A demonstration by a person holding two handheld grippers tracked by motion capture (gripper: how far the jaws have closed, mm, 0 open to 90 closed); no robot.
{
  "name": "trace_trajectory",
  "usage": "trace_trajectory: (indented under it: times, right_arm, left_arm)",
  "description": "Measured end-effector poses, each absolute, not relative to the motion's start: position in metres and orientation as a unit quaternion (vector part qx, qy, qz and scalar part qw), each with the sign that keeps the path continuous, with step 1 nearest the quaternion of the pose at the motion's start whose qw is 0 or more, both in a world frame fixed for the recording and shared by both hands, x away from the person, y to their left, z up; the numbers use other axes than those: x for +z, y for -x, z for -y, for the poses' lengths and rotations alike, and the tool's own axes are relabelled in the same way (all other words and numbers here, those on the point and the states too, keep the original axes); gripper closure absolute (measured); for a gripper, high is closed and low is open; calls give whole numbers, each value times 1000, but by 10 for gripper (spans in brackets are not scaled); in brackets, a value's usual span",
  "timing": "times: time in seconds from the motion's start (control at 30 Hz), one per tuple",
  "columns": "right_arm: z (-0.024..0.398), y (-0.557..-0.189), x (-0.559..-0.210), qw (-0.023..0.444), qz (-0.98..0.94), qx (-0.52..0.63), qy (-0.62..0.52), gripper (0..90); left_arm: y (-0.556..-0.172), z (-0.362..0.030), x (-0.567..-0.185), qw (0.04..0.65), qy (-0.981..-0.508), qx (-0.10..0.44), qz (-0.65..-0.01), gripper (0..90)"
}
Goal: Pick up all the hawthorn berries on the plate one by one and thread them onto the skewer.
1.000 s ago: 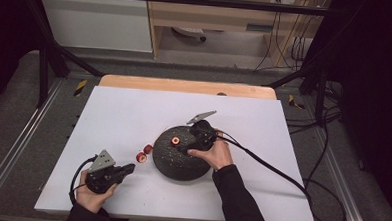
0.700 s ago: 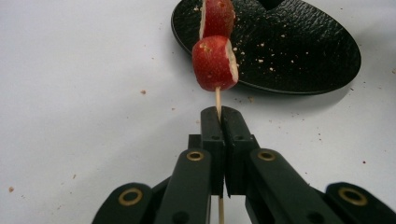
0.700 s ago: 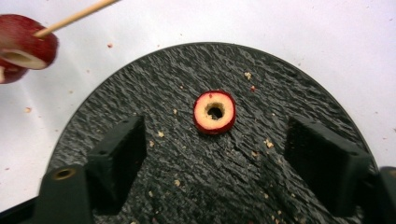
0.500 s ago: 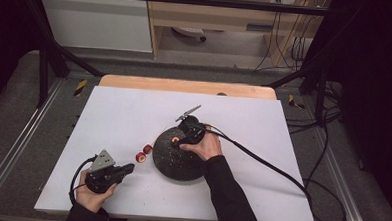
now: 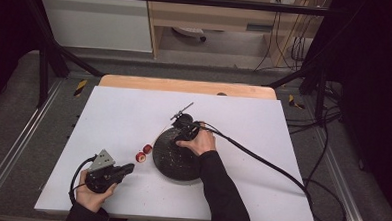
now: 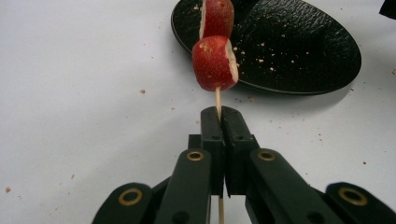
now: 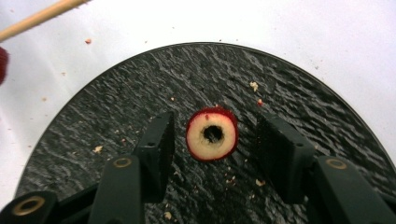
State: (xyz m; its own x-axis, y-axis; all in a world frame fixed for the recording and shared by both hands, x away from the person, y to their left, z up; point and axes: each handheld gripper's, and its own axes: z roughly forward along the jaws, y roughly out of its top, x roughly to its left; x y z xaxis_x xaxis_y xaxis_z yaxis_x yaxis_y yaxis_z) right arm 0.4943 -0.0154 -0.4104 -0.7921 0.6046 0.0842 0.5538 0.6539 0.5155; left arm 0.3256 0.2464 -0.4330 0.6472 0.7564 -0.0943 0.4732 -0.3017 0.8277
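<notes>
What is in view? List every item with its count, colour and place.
table top: one, white, under everything.
plate: one, black and textured, mid-table, with pale crumbs on it.
fruit ring: one, red skin, pale flesh, cored, flat on the plate.
skewer: one, pale wood, reaching towards the plate.
fruit pieces: two, red, threaded on the skewer beside the plate.
left claw: one, black, shut on the skewer.
right claw: one, black, over the plate, jaws just closing either side of the fruit ring, not yet touching.
hands: two, one holding each claw.
</notes>
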Motion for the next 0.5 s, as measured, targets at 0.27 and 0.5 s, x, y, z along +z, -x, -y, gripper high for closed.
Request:
trace_trajectory:
  times: [0.27, 0.5]
  right_arm:
    - [14, -499, -413, 42, -914, 259, -310, 564]
    - [14, -499, -413, 32, -912, 263, -313, 617]
  left_arm:
    - [-326, -246, -433, 445, -791, 159, -389, 882]
    - [-326, -246, -433, 445, -791, 159, -389, 882]
